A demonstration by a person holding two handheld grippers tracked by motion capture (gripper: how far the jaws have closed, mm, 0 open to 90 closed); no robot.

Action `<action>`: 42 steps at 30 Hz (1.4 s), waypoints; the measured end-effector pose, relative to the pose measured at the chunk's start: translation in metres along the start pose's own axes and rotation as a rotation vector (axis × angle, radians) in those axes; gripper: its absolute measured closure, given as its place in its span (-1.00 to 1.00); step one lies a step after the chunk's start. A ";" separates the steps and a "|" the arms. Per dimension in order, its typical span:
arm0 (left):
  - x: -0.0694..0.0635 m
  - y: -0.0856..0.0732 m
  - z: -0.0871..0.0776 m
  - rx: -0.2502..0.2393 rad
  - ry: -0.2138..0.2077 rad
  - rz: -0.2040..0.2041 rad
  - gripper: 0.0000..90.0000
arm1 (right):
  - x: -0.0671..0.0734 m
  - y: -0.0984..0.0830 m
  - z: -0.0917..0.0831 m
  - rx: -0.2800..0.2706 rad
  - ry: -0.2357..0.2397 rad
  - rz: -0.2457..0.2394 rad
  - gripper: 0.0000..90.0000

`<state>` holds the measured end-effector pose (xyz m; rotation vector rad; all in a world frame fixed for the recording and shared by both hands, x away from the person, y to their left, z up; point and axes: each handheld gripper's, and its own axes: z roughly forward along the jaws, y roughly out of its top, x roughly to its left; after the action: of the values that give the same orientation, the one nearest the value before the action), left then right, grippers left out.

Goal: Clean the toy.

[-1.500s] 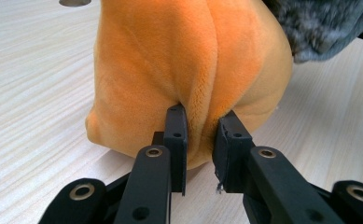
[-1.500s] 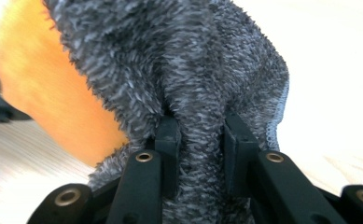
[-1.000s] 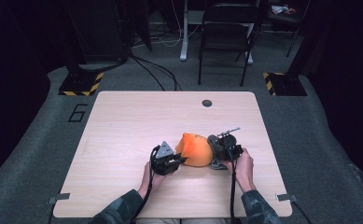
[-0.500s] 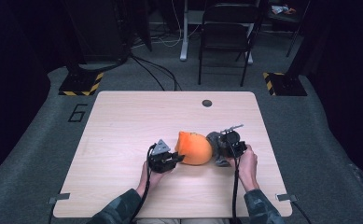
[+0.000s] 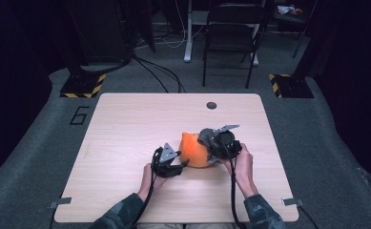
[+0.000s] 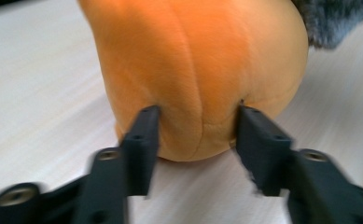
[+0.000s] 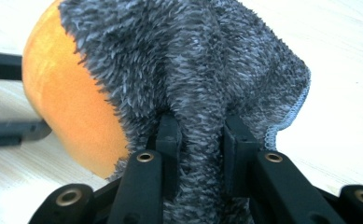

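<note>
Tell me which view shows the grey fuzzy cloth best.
The right gripper view: the grey fuzzy cloth is close up, pinched between the right gripper fingers and draped over the orange plush. The high view shows it small, under that gripper. The left gripper view catches just a corner at the top right.

An orange plush toy [image 5: 194, 150] wears a mottled grey fuzzy cloth [image 7: 193, 65]; the counter [image 5: 126, 124] is pale wood grain; black fingers [image 6: 142, 140].

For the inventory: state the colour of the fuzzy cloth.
Mottled grey fuzzy cloth with a pale stitched edge; clearest in the right gripper view.
</note>
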<state>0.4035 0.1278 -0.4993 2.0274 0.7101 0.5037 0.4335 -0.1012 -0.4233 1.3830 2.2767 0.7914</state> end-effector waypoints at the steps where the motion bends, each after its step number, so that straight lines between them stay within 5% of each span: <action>1: -0.003 0.000 0.002 0.010 0.008 0.012 -0.13 | -0.001 0.000 0.000 0.000 -0.001 -0.002 0.59; 4: -0.008 -0.004 0.008 0.026 0.037 0.044 -0.15 | -0.002 -0.001 0.000 0.001 0.003 -0.004 0.59; 8: -0.010 -0.007 0.010 0.017 0.076 0.081 0.24 | -0.002 -0.002 0.000 -0.001 0.004 -0.011 0.59; 14: -0.008 -0.006 0.009 -0.005 0.060 0.059 0.66 | -0.002 0.001 -0.009 -0.012 -0.005 -0.004 0.59; 20: -0.005 -0.001 0.004 -0.020 0.004 0.011 0.70 | 0.006 0.009 -0.024 -0.062 0.042 -0.022 0.59; 25: -0.005 0.003 -0.002 -0.024 -0.042 -0.034 0.70 | 0.028 0.019 -0.040 -0.095 0.076 -0.066 0.59; 29: -0.005 0.002 0.000 -0.015 -0.040 -0.041 0.70 | 0.039 0.020 -0.032 -0.078 0.087 -0.088 0.59; 34: -0.001 0.000 0.003 0.004 -0.039 -0.052 0.70 | 0.037 0.018 -0.012 -0.046 0.077 -0.090 0.58; 42: 0.001 -0.002 0.006 0.012 -0.040 -0.056 0.70 | 0.041 0.017 -0.007 -0.025 -0.001 -0.140 0.58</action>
<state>0.4071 0.1255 -0.5035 2.0171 0.7448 0.4262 0.4224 -0.0603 -0.4083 1.1982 2.3249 0.7707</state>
